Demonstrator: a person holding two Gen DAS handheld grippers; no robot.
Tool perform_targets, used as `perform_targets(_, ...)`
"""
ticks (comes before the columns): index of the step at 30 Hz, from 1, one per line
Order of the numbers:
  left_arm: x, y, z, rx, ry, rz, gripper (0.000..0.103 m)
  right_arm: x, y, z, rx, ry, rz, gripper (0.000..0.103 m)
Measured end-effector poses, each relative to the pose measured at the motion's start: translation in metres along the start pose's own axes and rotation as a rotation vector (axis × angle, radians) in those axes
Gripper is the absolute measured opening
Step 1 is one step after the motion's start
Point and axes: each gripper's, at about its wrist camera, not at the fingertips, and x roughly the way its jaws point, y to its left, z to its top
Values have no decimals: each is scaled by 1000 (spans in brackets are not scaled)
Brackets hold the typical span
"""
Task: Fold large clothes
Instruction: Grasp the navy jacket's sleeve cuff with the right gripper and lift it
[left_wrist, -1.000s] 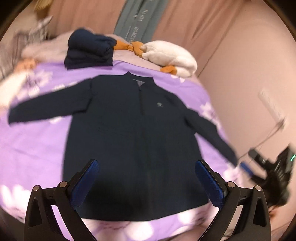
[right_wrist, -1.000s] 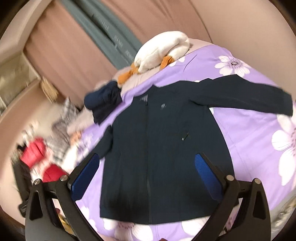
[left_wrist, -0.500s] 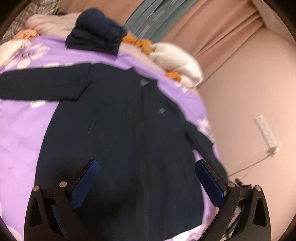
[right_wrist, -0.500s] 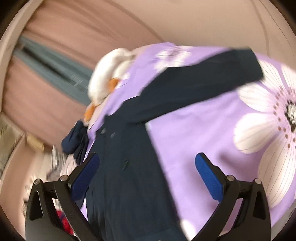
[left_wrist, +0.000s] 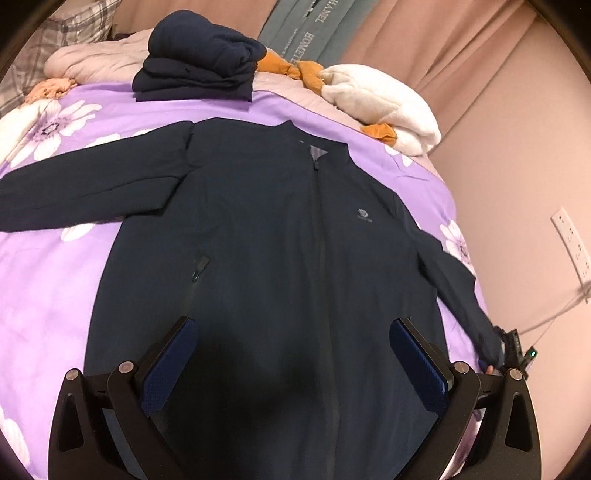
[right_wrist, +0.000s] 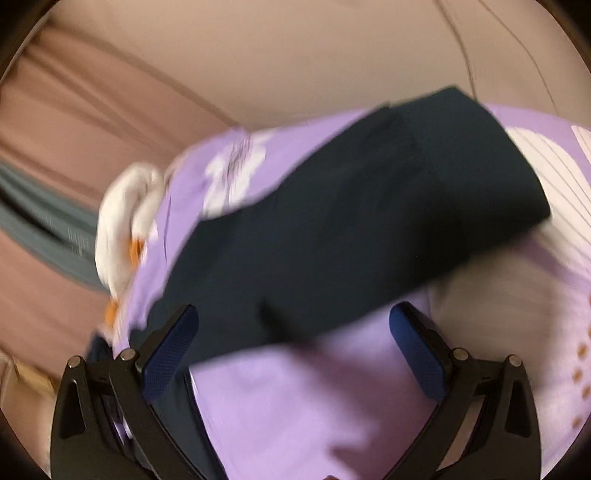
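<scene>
A dark navy zip jacket (left_wrist: 280, 258) lies flat, front up, on a purple flowered bedspread (left_wrist: 48, 280), both sleeves spread out. My left gripper (left_wrist: 293, 365) hovers open over the jacket's lower front, nothing between its blue pads. In the right wrist view, blurred, the jacket's right sleeve (right_wrist: 369, 229) crosses the bedspread (right_wrist: 314, 406). My right gripper (right_wrist: 293, 354) is open just above and near that sleeve, holding nothing. The other gripper's dark body (left_wrist: 517, 350) shows at the sleeve's cuff in the left wrist view.
A stack of folded navy clothes (left_wrist: 199, 66) sits at the head of the bed beside a white plush item (left_wrist: 384, 107) with orange parts. A pink wall (left_wrist: 535, 166) with an outlet strip and cord runs close along the bed's right edge.
The right gripper has swung right and dropped close to the jacket's right sleeve. The left gripper has steadied over the jacket's lower front. Both stayed open.
</scene>
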Motion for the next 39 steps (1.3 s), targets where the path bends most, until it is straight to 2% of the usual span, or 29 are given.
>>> perform_targets(5,5,-4,9,-5,-24,16,103,1,-21,25,209,-134,66,101)
perform_targets(6,6,-4,10,-5,-25,20,103,1,-23,27,242,-149,66,94)
perform_targets(7,7,-2,10,-8,-25,27,103,2,-27,30,271,-157,58,81)
perform_targets(8,8,-2,10,-13,-20,33,103,4,-30,32,295,-154,50,73)
perform_targets(10,10,2,10,-29,-10,43,103,4,-35,29,335,-146,54,37)
perform_targets(12,12,4,10,-39,-3,53,103,4,-49,29,404,-121,61,17)
perform_targets(13,11,8,9,-43,-4,67,103,3,-54,29,424,-112,73,12)
perform_targets(15,11,14,9,-52,-1,91,103,-2,-47,31,398,-114,72,9)
perform_targets(19,9,31,14,-83,-10,116,103,-21,2,39,223,-130,57,9)
perform_targets(23,6,48,19,-112,-10,110,103,-33,101,37,-66,-112,56,7)
perform_targets(25,3,54,21,-121,-16,111,103,-39,175,19,-303,-107,37,7)
perform_targets(26,0,57,23,-125,-20,112,103,-42,201,9,-382,-106,43,7)
perform_targets(30,-13,77,29,-169,-45,87,103,-46,326,-57,-732,-89,89,7)
perform_targets(32,-18,87,31,-188,-49,86,103,-43,377,-110,-912,-66,106,7)
perform_targets(35,-25,103,35,-208,-67,109,103,-27,413,-194,-1158,-41,88,7)
perform_targets(39,-27,120,34,-231,-72,129,103,13,425,-291,-1425,5,22,6)
